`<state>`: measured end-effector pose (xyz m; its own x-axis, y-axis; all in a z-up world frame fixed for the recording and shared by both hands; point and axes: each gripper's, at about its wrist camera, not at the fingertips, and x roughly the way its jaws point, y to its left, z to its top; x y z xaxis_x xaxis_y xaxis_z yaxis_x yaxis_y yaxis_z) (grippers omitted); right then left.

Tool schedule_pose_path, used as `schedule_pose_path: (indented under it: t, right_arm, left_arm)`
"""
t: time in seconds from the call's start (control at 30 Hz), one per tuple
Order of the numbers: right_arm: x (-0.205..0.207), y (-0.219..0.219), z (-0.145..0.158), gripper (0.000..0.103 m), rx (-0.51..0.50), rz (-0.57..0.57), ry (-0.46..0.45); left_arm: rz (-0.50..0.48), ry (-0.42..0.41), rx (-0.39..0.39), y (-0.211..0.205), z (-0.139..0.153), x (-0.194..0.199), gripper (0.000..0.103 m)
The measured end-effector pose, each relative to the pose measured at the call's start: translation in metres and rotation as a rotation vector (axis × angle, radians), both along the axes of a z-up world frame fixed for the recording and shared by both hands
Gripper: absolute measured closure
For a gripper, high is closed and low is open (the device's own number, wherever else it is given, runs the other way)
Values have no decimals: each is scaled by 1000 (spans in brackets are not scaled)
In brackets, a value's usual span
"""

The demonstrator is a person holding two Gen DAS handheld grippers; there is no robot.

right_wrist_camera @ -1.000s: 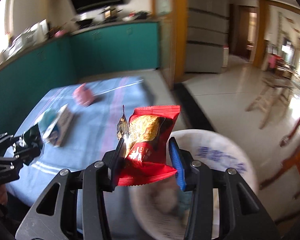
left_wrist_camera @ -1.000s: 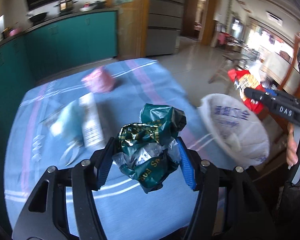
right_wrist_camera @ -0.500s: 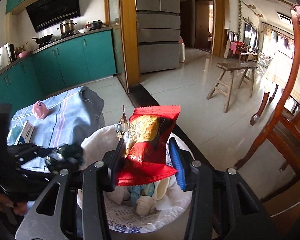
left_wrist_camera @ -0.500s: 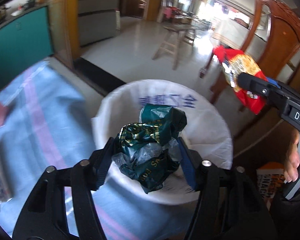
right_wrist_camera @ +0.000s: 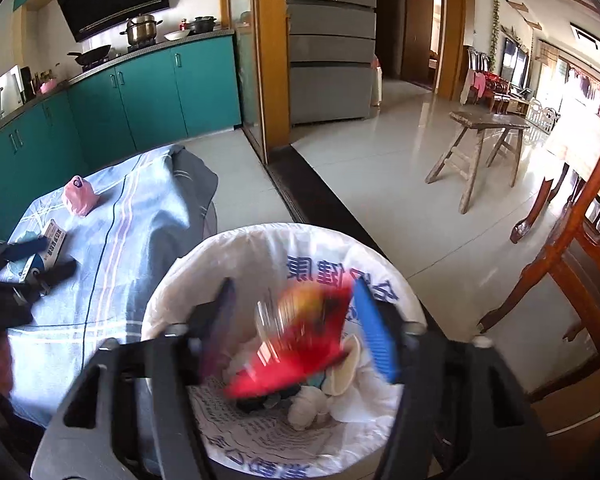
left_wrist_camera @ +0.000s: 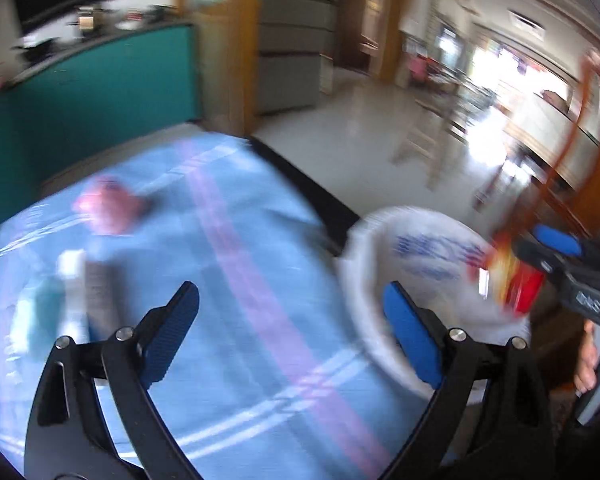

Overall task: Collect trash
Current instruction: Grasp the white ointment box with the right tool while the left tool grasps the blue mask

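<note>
My left gripper (left_wrist_camera: 290, 332) is open and empty over the blue cloth-covered table (left_wrist_camera: 228, 280). My right gripper (right_wrist_camera: 296, 328) is open above the white-lined trash bin (right_wrist_camera: 204, 264). The red snack packet (right_wrist_camera: 300, 344) is blurred between its jaws, tilted and dropping into the bin. In the left wrist view the packet (left_wrist_camera: 516, 284) and right gripper (left_wrist_camera: 540, 256) sit over the bin (left_wrist_camera: 372, 312). A pink packet (right_wrist_camera: 78, 196) and a white and teal box (right_wrist_camera: 50, 246) lie on the table. The green wrapper is not visible.
The bin stands beside the table's right edge and holds crumpled white trash (right_wrist_camera: 308, 404). Teal kitchen cabinets (right_wrist_camera: 148, 84) run behind the table. A wooden stool (right_wrist_camera: 476, 148) stands on the tiled floor, and a wooden chair (right_wrist_camera: 572, 256) is at the right.
My left gripper let go of the green wrapper and swung back over the table. My right gripper opened over the bin and the red packet is falling.
</note>
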<state>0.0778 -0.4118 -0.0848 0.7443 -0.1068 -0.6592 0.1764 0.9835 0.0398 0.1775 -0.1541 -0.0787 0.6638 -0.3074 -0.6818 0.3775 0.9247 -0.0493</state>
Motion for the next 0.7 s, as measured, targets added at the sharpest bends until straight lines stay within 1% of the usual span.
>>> schedule_pose_path:
  t: [0.07,0.13,0.23,0.27,0.33,0.37,0.4,0.43,0.5,0.53,0.57,0.6,0.7]
  right_arm:
    - [5,9,2,34,2,27,-4]
    - [11,21,2,34,0,57,2]
    - [20,40,1,34,-11,101,12]
    - [25,50,0,34,-8,121,17]
    - [31,62,1,34,-4,148,21]
    - [35,71,1,34,-2,167,24]
    - [38,79,1,34,1,189,29]
    - [41,86,0,34,5,206,32]
    - [51,106,-2,34,27,265,43]
    - [56,116,-2,34,38,294,48]
    - [62,126,-2,34,45,314,51]
    - [68,137,-3,34,50,337,55]
    - [86,177,-2,34,63,425,56]
  left_arm:
    - [123,-47,27,37,6,6,10]
    - [220,-62,36,72,9,15,10]
    - [314,-32,16,121,5,31,10]
    - [327,-24,9,131,2,35,11]
    - [343,2,17,152,-8,48,22]
    - [343,27,30,158,-14,53,36]
    - [332,56,31,167,-18,56,44]
    - [313,89,13,173,-26,61,49]
    - [307,124,6,182,-36,63,67]
    - [301,131,5,182,-39,61,71]
    - [296,137,-3,187,-41,56,79]
    - [290,144,-13,190,-42,53,84]
    - [266,140,-16,194,-38,29,87]
